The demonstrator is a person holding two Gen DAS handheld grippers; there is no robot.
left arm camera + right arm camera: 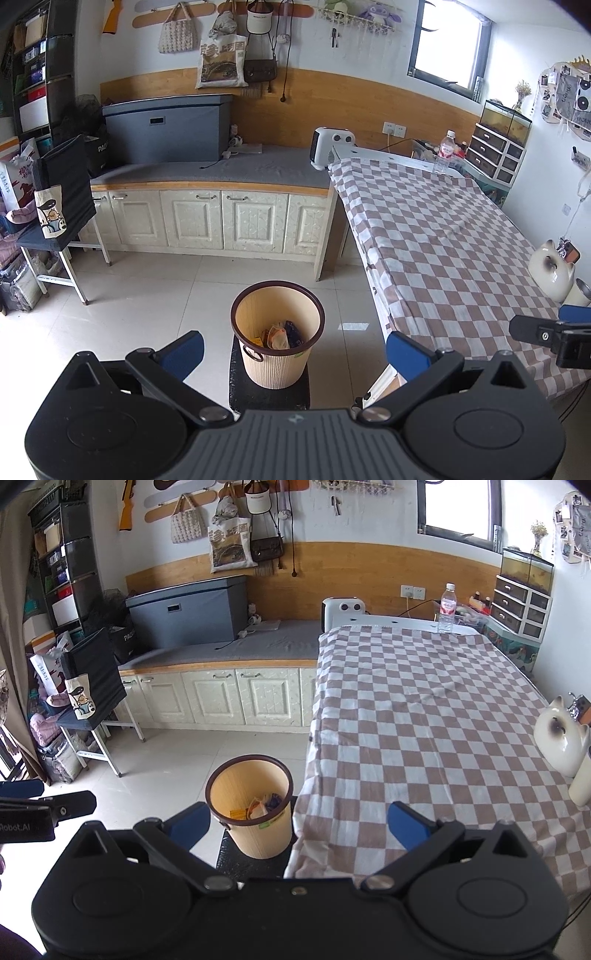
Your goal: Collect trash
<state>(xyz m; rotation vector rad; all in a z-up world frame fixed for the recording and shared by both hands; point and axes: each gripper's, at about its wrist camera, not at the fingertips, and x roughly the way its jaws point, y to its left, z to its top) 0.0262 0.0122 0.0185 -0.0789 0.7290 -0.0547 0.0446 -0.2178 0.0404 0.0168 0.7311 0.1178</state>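
Observation:
A beige waste bin with a dark brown rim (277, 332) stands on a small black stool, beside the table's near left edge; it also shows in the right wrist view (251, 805). Several wrappers (280, 334) lie at its bottom, also seen in the right wrist view (262, 805). My left gripper (295, 352) is open and empty, held above and just behind the bin. My right gripper (297, 823) is open and empty, over the table's near left corner, right of the bin. Its finger shows at the right edge of the left wrist view (532, 330).
The table with a brown-and-white checked cloth (424, 716) fills the right side. A water bottle (447, 607) stands at its far edge, a white cat figurine (561, 734) at its right edge. A white heater (332, 146), cabinets (207, 218) and a folding chair (62, 206) stand beyond the tiled floor.

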